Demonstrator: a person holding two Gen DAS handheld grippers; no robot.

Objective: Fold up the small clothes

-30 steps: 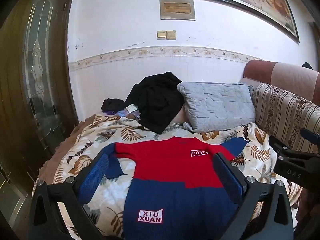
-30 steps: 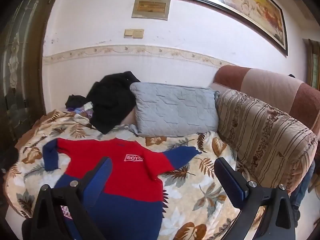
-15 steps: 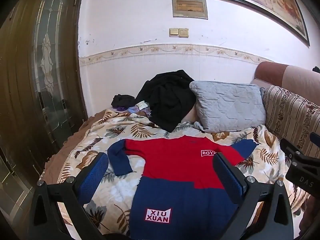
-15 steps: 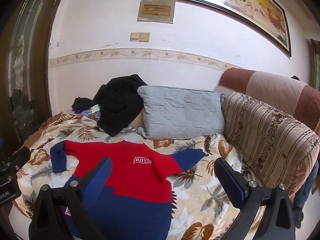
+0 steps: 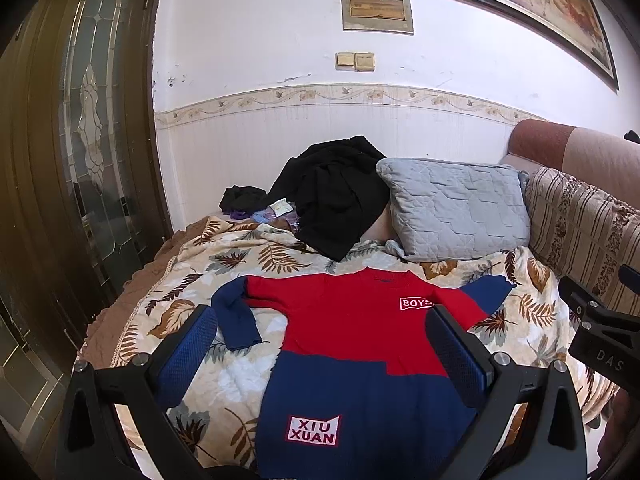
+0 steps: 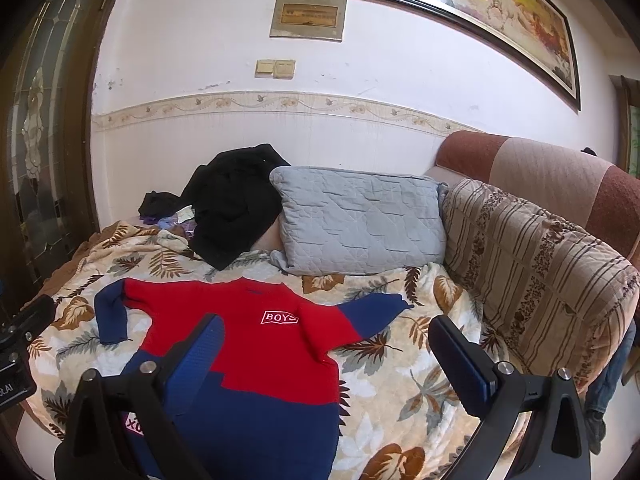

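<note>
Above the near edge of the bed, your left gripper [image 5: 320, 344] and right gripper [image 6: 326, 354] both hang with fingers spread wide, holding nothing. Below them the red and navy sweater [image 5: 360, 344] lies flat, face up, on the leaf-print blanket [image 6: 420, 380], sleeves out to each side. Beyond it, a grey pillow [image 6: 360, 220] leans beside a heap of black clothes [image 5: 332, 192].

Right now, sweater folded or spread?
Spread: the sweater lies flat on the blanket, body unfolded; one sleeve bends down, the other extends outward.
</note>
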